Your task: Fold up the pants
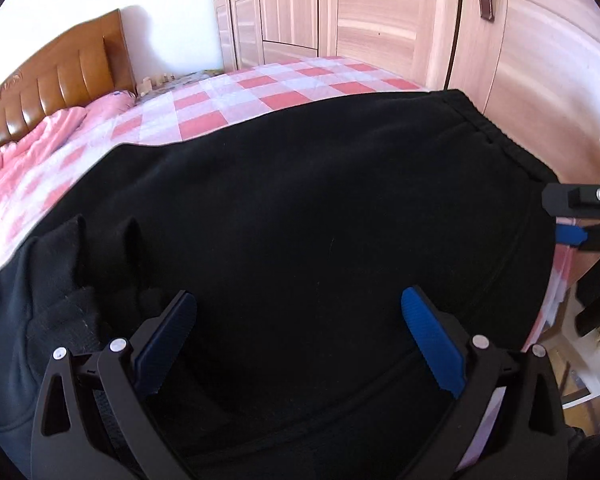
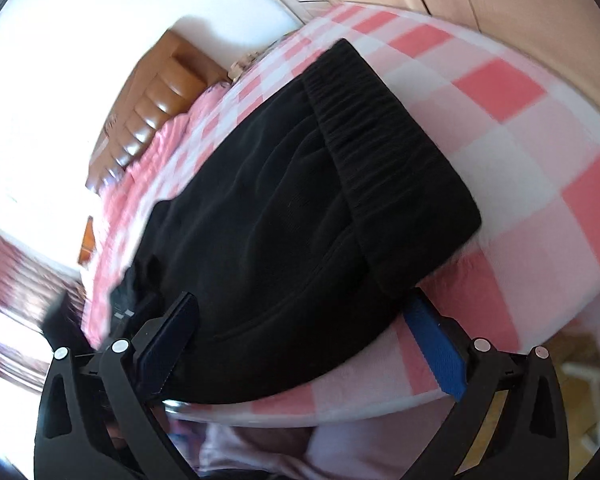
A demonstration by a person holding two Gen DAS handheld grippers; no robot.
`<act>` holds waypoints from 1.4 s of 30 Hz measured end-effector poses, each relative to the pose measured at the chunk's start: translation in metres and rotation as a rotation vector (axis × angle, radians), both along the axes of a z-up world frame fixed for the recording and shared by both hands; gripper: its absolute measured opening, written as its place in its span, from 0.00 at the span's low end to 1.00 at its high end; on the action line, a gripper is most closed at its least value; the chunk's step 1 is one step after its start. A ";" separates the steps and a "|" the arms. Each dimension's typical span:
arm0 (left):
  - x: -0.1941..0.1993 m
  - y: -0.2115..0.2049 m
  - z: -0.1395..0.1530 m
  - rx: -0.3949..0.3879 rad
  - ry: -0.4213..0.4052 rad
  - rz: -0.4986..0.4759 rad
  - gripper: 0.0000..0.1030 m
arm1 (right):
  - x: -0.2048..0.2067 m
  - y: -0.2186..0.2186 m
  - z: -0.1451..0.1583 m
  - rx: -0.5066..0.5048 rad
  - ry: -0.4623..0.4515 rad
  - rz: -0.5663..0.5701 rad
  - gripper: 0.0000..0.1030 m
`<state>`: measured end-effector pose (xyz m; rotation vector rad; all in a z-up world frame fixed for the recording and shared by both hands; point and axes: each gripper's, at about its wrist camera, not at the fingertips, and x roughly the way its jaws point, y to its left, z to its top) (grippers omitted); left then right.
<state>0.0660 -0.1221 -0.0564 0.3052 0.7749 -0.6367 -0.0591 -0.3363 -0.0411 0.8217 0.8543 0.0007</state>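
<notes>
Left gripper (image 1: pixel 299 344): mine, held low over the black cloth; both blue-padded fingers (image 1: pixel 434 344) spread wide apart, nothing between them.
Right gripper (image 2: pixel 300 348): also mine, fingers wide apart and gripping nothing; seen from my left wrist camera it sits at the far right edge, just beside the waistband end of the cloth.
Pants (image 1: pixel 320 208): black, soft fabric, lying flat across the near part of the bed, filling most of my left view.
Waistband (image 2: pixel 384 152): ribbed, gathered elastic band at the end of the pants nearest my right gripper; its lower corner lies right at my right finger, though I cannot tell whether they touch.
Leg end (image 1: pixel 76 280): bunched and creased at the left side of my left view, with a seam of pale stitching; the folds there are too dark for me to sort out.
Bed cover (image 2: pixel 532 168): pink and white check, under the pants and bare beyond them.
Quilt (image 1: pixel 28 160): pink, rumpled, near the head of the bed.
Headboard (image 1: pixel 60 80): brown padded panels, well apart from the pants.
Wardrobe (image 1: pixel 360 8): pale wood doors behind the bed.
</notes>
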 end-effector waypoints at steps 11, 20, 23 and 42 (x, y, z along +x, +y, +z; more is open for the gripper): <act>-0.009 -0.002 0.001 0.001 -0.034 0.002 0.99 | -0.005 0.020 -0.008 0.086 -0.152 -0.211 0.96; -0.007 0.000 0.001 -0.002 -0.020 -0.003 0.99 | 0.000 0.040 0.001 -0.093 -0.077 -0.206 0.96; -0.007 -0.003 0.007 0.041 -0.018 -0.010 0.99 | 0.005 0.035 -0.001 -0.096 -0.080 -0.216 0.76; 0.015 -0.253 0.093 0.487 0.287 -0.393 0.98 | -0.017 0.079 0.015 -0.538 -0.328 -0.152 0.44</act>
